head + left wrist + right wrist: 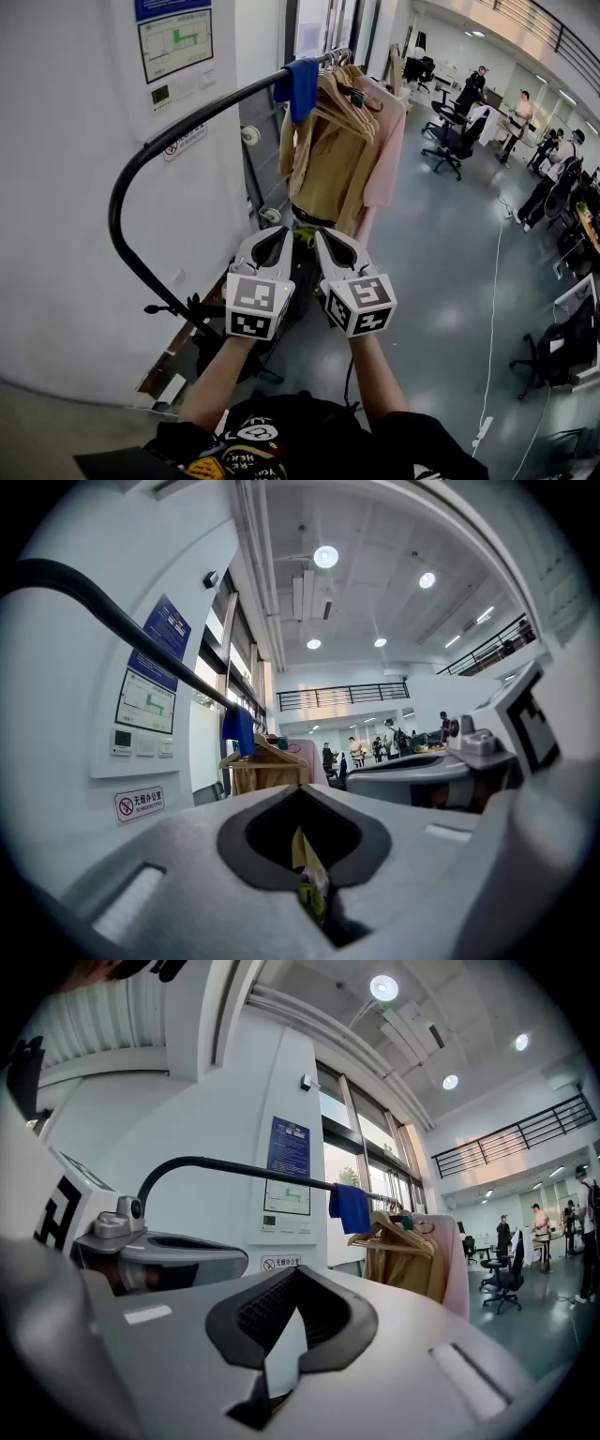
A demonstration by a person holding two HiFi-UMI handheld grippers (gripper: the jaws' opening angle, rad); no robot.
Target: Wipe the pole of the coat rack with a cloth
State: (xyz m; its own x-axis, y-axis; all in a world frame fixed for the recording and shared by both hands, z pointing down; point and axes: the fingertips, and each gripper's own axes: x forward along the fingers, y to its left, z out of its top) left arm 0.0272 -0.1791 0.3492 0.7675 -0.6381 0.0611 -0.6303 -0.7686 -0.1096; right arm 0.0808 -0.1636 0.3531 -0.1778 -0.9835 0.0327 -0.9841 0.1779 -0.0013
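The black pole [114,211] curves up from its base by the wall [56,112] on the left and runs rightward overhead. The blue cloth [302,89] hangs draped over it, just beside the hangers carrying a tan coat [323,169] and a pink garment [386,150]. Lower down, well apart from pole and cloth, I hold both tools side by side, pointing toward the clothes. My left tool [278,232] has its jaws closed together on nothing, and my right tool [322,234] is likewise closed and empty. Office chairs [450,141] stand far right.
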